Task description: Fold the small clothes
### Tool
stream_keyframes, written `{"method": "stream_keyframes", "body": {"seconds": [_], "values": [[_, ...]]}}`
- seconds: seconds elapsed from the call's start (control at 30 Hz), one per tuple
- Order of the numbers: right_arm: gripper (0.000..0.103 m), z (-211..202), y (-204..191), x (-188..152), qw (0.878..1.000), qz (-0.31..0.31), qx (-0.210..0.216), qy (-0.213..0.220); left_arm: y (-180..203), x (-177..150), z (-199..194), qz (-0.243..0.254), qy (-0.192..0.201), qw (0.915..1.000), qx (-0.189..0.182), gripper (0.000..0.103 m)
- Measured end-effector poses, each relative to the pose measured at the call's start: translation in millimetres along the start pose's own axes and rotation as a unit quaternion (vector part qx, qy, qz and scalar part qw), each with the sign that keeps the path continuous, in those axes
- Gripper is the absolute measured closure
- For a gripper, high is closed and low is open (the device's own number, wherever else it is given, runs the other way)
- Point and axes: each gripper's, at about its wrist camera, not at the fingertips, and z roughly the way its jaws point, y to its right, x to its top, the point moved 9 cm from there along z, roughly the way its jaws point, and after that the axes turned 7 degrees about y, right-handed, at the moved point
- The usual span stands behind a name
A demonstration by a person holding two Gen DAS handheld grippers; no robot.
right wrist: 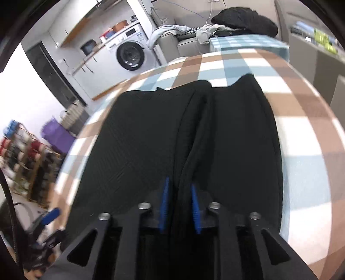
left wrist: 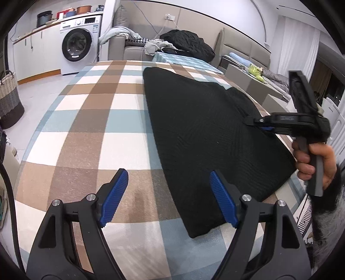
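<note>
Black knit garment (left wrist: 207, 133) lies flat on the checked cloth (left wrist: 90, 120) in the left wrist view, filling centre to 3 o'clock, its near corner toward 6 o'clock; left gripper (left wrist: 168, 198) at 6 o'clock, jaws wide, nothing between the blue pads (left wrist: 114, 196); right pad sits over the garment's near edge, contact unclear; left pad over bare cloth; right gripper (left wrist: 258, 123) at 3 o'clock, held by a hand (left wrist: 312, 163), tips at the garment's right edge; whether it is closed cannot be told from this view; washer (left wrist: 79, 45) at 11 o'clock; woven basket (left wrist: 9, 99) at 9 o'clock on the floor; sofa (left wrist: 129, 43) at 12 o'clock with a dark bundle (left wrist: 187, 43) on it.

Right wrist view, somewhat blurred: right gripper (right wrist: 179, 206) at 6 o'clock, jaws narrow, pinching a raised fold of the garment (right wrist: 140, 137) between blue pads (right wrist: 163, 206); fold ridge runs from the tips toward 12 o'clock; garment spreads on both sides of the ridge over the checked cloth (right wrist: 301, 133); washer (right wrist: 131, 55) at 11 o'clock; dark bundle (right wrist: 243, 20) at 1 o'clock; purple bag (right wrist: 56, 133) and shelf of items (right wrist: 23, 150) at 9 o'clock.
</note>
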Motion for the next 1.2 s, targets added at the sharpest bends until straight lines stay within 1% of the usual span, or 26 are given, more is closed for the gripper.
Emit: {"method": "stream_keyframes", "body": {"seconds": [0.03,0.1,0.2,0.3,0.33,0.37,0.47,0.5,0.6,0.63,0.67,0.7,0.8,0.83,0.87,0.93,1.07,1.2], "values": [[0.066,-5.5,-1.9,-6.8,1.0,0.007,0.019,-0.005,1.3,-0.8,0.5,0.003,-0.001,1.0,-0.001,0.027],[0.066,-18.4,-7.4,-27.0,0.999,0.004,0.048,-0.019,5.0,-4.2,1.8,0.014,-0.008,0.9999,-0.002,0.027],[0.066,-38.3,-14.5,-57.0,0.998,-0.013,0.063,-0.021,9.9,-9.3,0.5,0.024,-0.013,0.9996,-0.006,0.027],[0.066,-56.5,-18.4,-73.2,0.998,-0.036,0.06,0.002,12.3,-16.2,-0.5,0.036,-0.019,0.9992,-0.001,0.027],[0.072,-59.7,-20.2,-75.9,0.997,-0.05,0.051,0.012,12.1,-18.4,-1.1,0.039,-0.021,0.999,0.002,0.027],[0.085,-62.0,-22.7,-78.1,0.997,-0.063,0.044,0.015,11.7,-20.5,-1.7,0.041,-0.022,0.9989,0.004,0.027],[0.088,-74.6,-31.3,-73.4,0.995,-0.08,0.053,0.041,9.1,-25.9,-4.1,0.037,-0.026,0.9989,0.007,0.027],[0.089,-75.8,-31.2,-71.5,0.994,-0.083,0.049,0.041,8.8,-27.0,-4.9,0.035,-0.027,0.999,0.006,0.027],[0.089,-67.0,-18.6,-78.5,0.996,-0.09,0.024,0.015,9.3,-26.4,-6.0,0.035,-0.025,0.9991,0.006,0.027],[0.089,-61.3,-15.2,-81.0,0.996,-0.086,0.022,0.004,9.5,-26.0,-6.3,0.035,-0.024,0.9991,0.008,0.027],[0.088,-61.0,-14.2,-81.7,0.996,-0.081,0.027,0.005,10.0,-26.2,-6.4,0.037,-0.023,0.999,0.008,0.027],[0.087,-61.8,-14.6,-81.2,0.996,-0.08,0.031,0.004,10.5,-26.5,-6.5,0.038,-0.024,0.999,0.008,0.027],[0.078,-63.0,-14.7,-75.1,0.997,-0.062,0.042,0.003,10.2,-26.5,-5.3,0.035,-0.025,0.9991,0.006,0.027],[0.072,-61.2,-13.1,-72.1,0.998,-0.055,0.043,0.004,10.2,-26.2,-4.8,0.033,-0.026,0.9991,0.005,0.027],[0.07,-58.8,-11.0,-69.0,0.998,-0.047,0.043,0.005,10.2,-26.0,-4.6,0.032,-0.026,0.9991,0.005,0.027],[0.068,-51.6,-8.4,-63.1,0.998,-0.03,0.048,0.003,11.0,-25.7,-4.8,0.033,-0.025,0.9991,0.005,0.027],[0.067,-32.8,-6.5,-44.7,0.998,0.001,0.057,-0.007,12.7,-25.1,-2.9,0.033,-0.026,0.9991,0.004,0.027],[0.067,-17.1,-6.8,-27.4,0.998,0.013,0.053,-0.011,15.8,-20.8,-0.2,0.034,-0.025,0.9991,0.001,0.027]]}}
